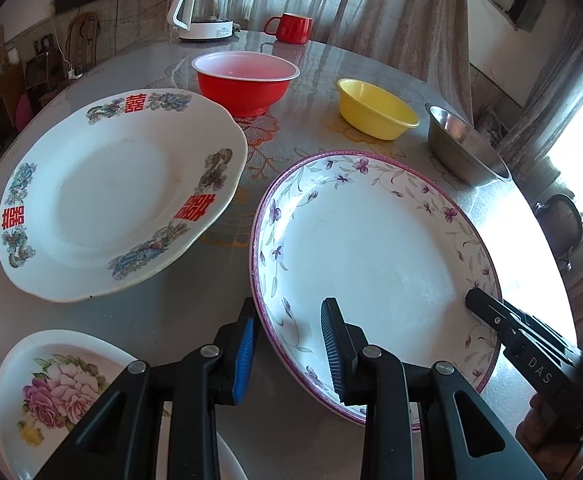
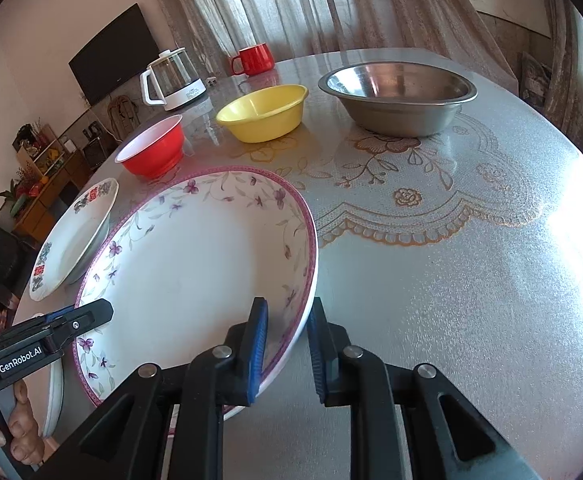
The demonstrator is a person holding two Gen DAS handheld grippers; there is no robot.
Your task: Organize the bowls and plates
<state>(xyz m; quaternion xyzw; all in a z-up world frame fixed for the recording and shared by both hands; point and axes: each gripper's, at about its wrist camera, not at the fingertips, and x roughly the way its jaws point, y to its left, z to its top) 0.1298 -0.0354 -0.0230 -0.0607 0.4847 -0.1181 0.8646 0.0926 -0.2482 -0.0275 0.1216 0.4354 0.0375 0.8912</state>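
- My left tool (image 1: pixel 289 344) straddles the near-left rim of the purple-flowered plate (image 1: pixel 375 248); its jaws stand apart, one outside the rim, one inside over the well, and a gap shows between the pads and the rim.
- My right tool (image 2: pixel 287 344) straddles the same plate's right rim. One jaw sits inside, the other outside; the outer pad shows a gap from the edge, so the jaws are parted and not clamped.
- The plate lies flat on the desk (image 2: pixel 451 280), at the near edge, between my two tools.
- To its left lies the red-character plate (image 1: pixel 115 196), apart from it, flat on the desk.
- A rose plate (image 1: pixel 51 392) sits at the near left corner, partly hidden by my left tool.
- Behind the plates stand three bowls in a row, well apart from each other: red bowl (image 1: pixel 245 80), yellow bowl (image 1: pixel 375 108), steel bowl (image 2: pixel 397 96). All are upright and empty.
- At the far edge stand a kettle (image 1: pixel 205 8) and a red mug (image 1: pixel 291 27).
- My hand (image 2: pixel 15 424) shows beneath the left tool in the right view.
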